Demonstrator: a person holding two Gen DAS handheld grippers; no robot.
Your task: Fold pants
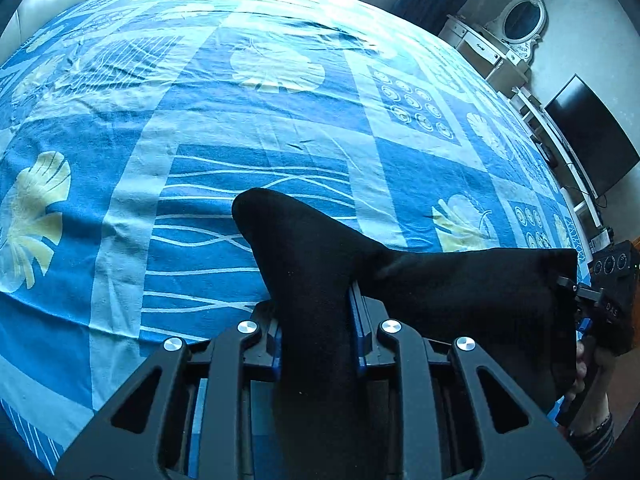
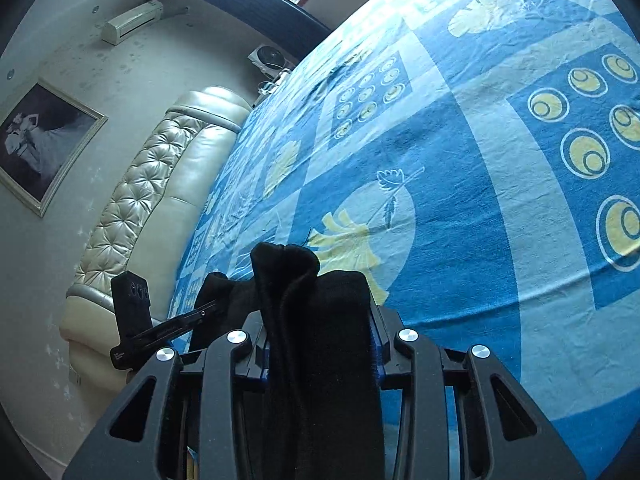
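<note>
Black pants [image 1: 320, 272] hang between my two grippers, held up above the blue patterned bed sheet [image 1: 240, 128]. My left gripper [image 1: 316, 316] is shut on one bunched end of the pants, which sticks out past the fingers. The cloth stretches right to my right gripper [image 1: 576, 300], seen at the right edge. In the right wrist view my right gripper [image 2: 316, 320] is shut on the pants [image 2: 304, 280], a thick fold standing up between the fingers. My left gripper [image 2: 208, 312] shows at the left, with the cloth in it.
The bed sheet [image 2: 460, 152] fills most of both views. A padded cream headboard [image 2: 160, 184] runs along the bed's far side. A white dresser with an oval mirror [image 1: 512, 28] and a dark TV screen [image 1: 592, 136] stand past the bed's right side.
</note>
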